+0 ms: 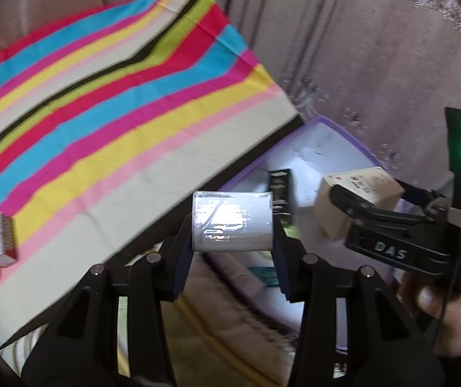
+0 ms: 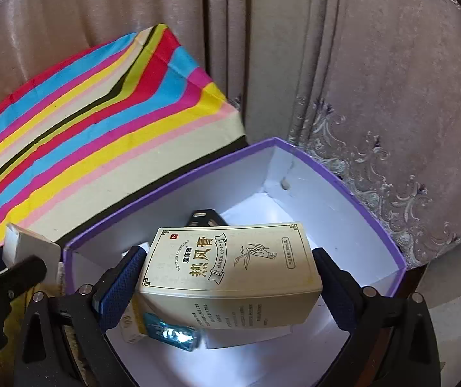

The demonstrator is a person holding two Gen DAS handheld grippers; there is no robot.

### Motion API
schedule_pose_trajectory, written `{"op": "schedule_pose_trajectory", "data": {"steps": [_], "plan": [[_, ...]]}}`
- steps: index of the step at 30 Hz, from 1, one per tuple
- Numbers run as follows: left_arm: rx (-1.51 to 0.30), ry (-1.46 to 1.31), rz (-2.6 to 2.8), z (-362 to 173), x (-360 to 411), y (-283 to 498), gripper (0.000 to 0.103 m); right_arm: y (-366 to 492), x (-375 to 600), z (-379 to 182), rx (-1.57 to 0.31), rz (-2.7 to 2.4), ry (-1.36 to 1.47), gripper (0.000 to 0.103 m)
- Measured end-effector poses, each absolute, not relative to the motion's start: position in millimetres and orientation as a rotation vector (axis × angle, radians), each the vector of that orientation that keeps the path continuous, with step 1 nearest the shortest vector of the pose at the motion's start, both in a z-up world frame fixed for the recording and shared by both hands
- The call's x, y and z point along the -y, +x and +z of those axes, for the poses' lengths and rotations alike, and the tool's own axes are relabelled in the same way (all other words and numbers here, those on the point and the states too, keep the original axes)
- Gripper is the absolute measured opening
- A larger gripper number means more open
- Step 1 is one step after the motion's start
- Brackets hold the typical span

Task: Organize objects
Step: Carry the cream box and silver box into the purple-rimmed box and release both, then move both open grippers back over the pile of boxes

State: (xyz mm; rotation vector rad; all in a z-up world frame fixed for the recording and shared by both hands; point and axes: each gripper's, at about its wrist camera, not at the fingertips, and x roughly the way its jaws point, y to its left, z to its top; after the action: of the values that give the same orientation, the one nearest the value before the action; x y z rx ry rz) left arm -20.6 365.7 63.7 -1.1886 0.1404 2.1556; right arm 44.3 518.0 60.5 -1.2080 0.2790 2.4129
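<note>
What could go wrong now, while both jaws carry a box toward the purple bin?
1. The cream box sits tilted between the right gripper jaws, so it may slip or land crooked on the items in the purple bin.
2. The left gripper holds the shiny white box only near its ends, and it may drop outside the bin.
3. The two grippers are close together and may collide.

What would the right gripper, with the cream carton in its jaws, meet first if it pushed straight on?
Probably the white floor of the purple-rimmed cardboard box: the right gripper aims the cream carton into it. A small black box lies just beyond; depth is unclear.
</note>
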Motion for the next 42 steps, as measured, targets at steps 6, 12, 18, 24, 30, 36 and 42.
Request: {"op": "schedule_pose_trajectory", "data": {"steps": [6,12,18,24,30,36,42], "plan": [[-0.129,-1.214,2.119,61.3,-370.6,-19.8,0.071,48.1,-525.7,60.5,-0.268,2.375,-1.206,0.103],[-0.082,-1.205,2.184,69.3,-353.5,-23.3,0.072,46.4,-519.4,66.3,-0.301,2.400,-1.202,0.103],[-0.094,-1.114,2.277,81.5,-324.1,-20.1,0.074,40.6,-496.1,83.1,-0.247,2.476,-1.148,0.103],[-0.082,-1.092,2.376,85.6,-275.4,-24.7,0.078,29.1,-467.0,90.7,-0.237,2.577,-1.183,0.103],[0.058,-1.143,2.464,82.5,-199.5,-28.8,0.083,19.8,-426.2,89.3,-0.222,2.671,-1.249,0.103],[0.187,-1.193,2.546,75.2,-125.4,-28.0,0.083,7.4,-377.8,87.6,-0.156,2.738,-1.319,0.103],[0.264,-1.225,2.624,69.2,-68.6,-24.3,0.083,-3.9,-330.7,86.1,-0.105,2.806,-1.379,0.103]]}}
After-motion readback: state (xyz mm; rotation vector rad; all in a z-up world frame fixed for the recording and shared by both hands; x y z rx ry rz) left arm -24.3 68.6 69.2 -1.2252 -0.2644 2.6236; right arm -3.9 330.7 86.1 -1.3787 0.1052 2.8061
